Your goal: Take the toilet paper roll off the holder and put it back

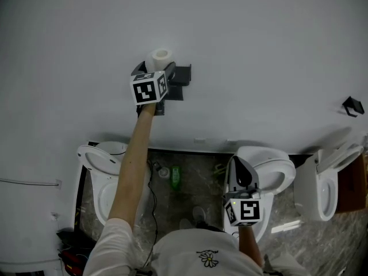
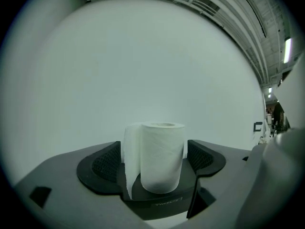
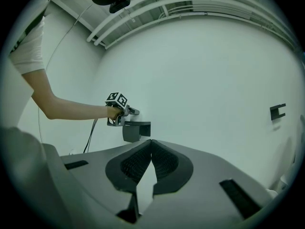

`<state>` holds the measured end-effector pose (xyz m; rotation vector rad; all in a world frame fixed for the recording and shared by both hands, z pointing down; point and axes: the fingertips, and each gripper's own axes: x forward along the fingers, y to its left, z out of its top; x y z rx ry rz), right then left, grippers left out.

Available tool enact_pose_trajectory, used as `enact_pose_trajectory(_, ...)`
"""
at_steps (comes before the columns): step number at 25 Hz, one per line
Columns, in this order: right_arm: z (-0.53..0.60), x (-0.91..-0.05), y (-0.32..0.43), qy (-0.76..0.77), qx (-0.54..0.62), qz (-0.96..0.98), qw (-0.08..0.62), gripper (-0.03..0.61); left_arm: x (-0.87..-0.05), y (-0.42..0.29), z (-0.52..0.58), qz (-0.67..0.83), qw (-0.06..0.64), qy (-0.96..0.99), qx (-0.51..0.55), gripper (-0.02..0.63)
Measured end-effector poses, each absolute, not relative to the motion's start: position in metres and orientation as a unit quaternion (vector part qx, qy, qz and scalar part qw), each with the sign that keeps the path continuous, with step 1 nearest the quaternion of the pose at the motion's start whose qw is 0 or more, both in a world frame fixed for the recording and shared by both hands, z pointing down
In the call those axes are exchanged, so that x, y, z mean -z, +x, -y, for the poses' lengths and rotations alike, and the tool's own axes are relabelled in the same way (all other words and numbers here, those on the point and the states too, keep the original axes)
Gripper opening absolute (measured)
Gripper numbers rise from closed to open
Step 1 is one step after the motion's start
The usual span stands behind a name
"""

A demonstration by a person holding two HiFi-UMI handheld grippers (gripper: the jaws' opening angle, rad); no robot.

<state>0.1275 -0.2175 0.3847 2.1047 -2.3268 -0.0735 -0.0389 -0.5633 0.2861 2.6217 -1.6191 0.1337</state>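
Observation:
A white toilet paper roll (image 1: 158, 58) stands upright against the white wall, beside the black holder (image 1: 181, 77). My left gripper (image 1: 156, 68) reaches up to it with its jaws spread wide on either side. In the left gripper view the roll (image 2: 161, 156) fills the space between the two black pads (image 2: 107, 162), a loose sheet hanging at its left; the pads sit close to it without squeezing. My right gripper (image 1: 241, 178) hangs low over a toilet, its jaws (image 3: 151, 144) closed together on nothing. The right gripper view shows the holder (image 3: 136, 130) and the left gripper (image 3: 125, 111) from afar.
Three white toilets (image 1: 102, 171) (image 1: 269, 164) (image 1: 323, 184) stand along the wall's foot on a marbled floor. A green bottle (image 1: 175, 177) and a cable lie between the first two. A small black bracket (image 1: 352, 105) juts from the wall at the right.

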Motion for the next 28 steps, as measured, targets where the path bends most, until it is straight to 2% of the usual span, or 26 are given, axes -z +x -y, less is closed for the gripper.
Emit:
enact_pose_trajectory(4,0.220,-0.389,0.130,0.674,0.015,0.739,0.005,0.009,-0.296,-0.031,0.564,0.520,0.028,0.852,-0.057,0.426)
enact_pose_trajectory(6,0.221,-0.390,0.130,0.674,0.012,0.738,0.006,0.009,-0.300,-0.029,0.564,0.526,0.026,0.848,-0.063,0.389)
enact_pose_trajectory(8,0.221,-0.389,0.130,0.674,0.012,0.739,0.006,0.009,-0.302,-0.030,0.564,0.532,0.021,0.844,-0.068,0.324)
enact_pose_trajectory(10,0.221,-0.388,0.130,0.673,0.016,0.740,0.005,0.009,-0.303,-0.028,0.564,0.534,0.018,0.843,-0.068,0.297)
enact_pose_trajectory(21,0.223,-0.383,0.130,0.672,0.021,0.740,0.002,0.009,-0.295,-0.028,0.563,0.542,-0.005,0.837,-0.078,0.285)
enact_pose_trajectory(28,0.225,-0.370,0.120,0.660,0.040,0.750,-0.006,0.009,-0.245,-0.042,0.542,0.545,-0.047,0.836,-0.041,0.284)
